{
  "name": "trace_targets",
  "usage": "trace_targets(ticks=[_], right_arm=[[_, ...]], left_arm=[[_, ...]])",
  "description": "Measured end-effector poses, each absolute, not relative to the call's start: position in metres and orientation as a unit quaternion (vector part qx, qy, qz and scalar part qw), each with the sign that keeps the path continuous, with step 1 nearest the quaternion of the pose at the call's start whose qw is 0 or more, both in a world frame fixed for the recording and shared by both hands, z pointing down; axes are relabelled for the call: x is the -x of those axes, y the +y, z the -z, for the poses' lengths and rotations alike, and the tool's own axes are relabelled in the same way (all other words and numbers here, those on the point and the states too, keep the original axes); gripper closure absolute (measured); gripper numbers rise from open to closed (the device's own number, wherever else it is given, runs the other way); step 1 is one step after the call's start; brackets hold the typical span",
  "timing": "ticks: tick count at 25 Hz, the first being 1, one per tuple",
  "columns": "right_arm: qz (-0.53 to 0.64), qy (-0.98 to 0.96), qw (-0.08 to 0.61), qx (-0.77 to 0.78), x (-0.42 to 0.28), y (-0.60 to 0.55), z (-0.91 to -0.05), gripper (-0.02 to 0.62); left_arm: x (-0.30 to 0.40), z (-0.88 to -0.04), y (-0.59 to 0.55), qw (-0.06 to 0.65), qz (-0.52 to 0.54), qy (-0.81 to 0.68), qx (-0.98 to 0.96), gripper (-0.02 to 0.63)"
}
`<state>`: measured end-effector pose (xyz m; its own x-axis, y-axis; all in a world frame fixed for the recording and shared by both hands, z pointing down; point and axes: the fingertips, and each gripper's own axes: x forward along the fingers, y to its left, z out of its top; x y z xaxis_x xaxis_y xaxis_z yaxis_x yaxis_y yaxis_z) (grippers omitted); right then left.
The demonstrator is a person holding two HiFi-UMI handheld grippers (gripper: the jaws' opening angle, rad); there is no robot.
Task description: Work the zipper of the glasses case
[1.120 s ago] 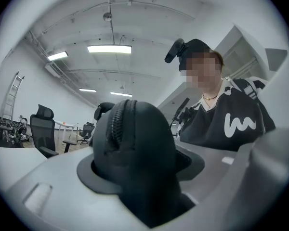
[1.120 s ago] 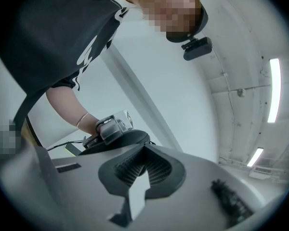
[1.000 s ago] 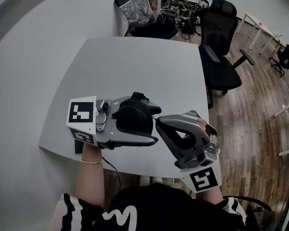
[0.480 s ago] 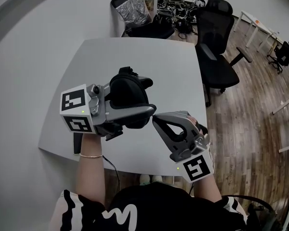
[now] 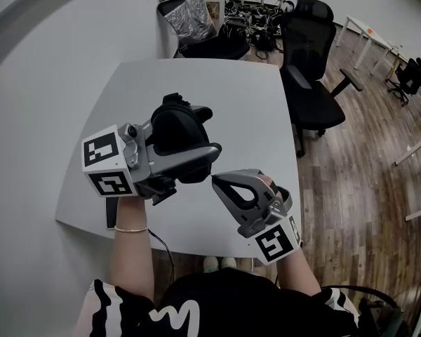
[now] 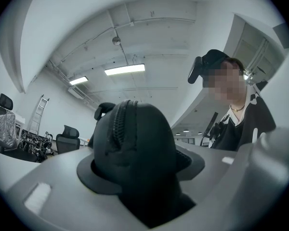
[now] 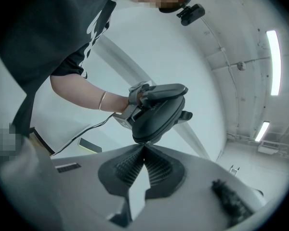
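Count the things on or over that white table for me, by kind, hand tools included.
Handheld grippers: 2 (left gripper shut on the case, right gripper shut, empty)
Black glasses case: 1
Flat dark device, perhaps a phone: 1
White table: 1
Total: 5

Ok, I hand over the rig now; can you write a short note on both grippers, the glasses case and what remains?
Left gripper: shut on the black glasses case, held above the white table.
Right gripper: shut, nothing seen between its jaws, tips close by the case.
Zipper: looks closed along the part in view.
Done: case lifted.
To do: work the zipper with the right gripper.
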<state>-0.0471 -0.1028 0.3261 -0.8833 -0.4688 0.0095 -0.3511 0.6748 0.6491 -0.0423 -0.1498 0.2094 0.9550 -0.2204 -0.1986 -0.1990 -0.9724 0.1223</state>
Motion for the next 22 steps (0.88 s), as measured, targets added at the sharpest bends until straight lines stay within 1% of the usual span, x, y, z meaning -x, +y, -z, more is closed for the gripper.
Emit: trace_targets(ticks=[6,10,13,15,18,22], right_arm=[[0.33,-0.916,0.094,-0.209,0.061,-0.097,-0.335,0.591],[0.324,-0.915,0.074,-0.227,0.056,-0.1,-0.33,0.591],[0.338,-0.907,0.088,-0.235,0.052,-0.106,-0.334,0.589],[0.336,-0.906,0.1,-0.236,0.047,-0.111,-0.337,0.589],[0.323,-0.912,0.102,-0.232,0.043,-0.115,-0.339,0.589],[0.305,-0.918,0.077,-0.243,0.029,-0.123,-0.334,0.589]], left_arm=[[0.045,-0.202,-0.151,0.062,0.14,-0.106,-0.982,0.314],[0.055,-0.2,-0.155,0.073,0.168,-0.113,-0.976,0.314],[0.061,-0.206,-0.16,0.071,0.157,-0.133,-0.976,0.313],[0.061,-0.213,-0.161,0.063,0.14,-0.156,-0.976,0.311],[0.068,-0.218,-0.162,0.055,0.151,-0.203,-0.966,0.311],[0.095,-0.231,-0.173,0.008,0.146,-0.328,-0.933,0.314]])
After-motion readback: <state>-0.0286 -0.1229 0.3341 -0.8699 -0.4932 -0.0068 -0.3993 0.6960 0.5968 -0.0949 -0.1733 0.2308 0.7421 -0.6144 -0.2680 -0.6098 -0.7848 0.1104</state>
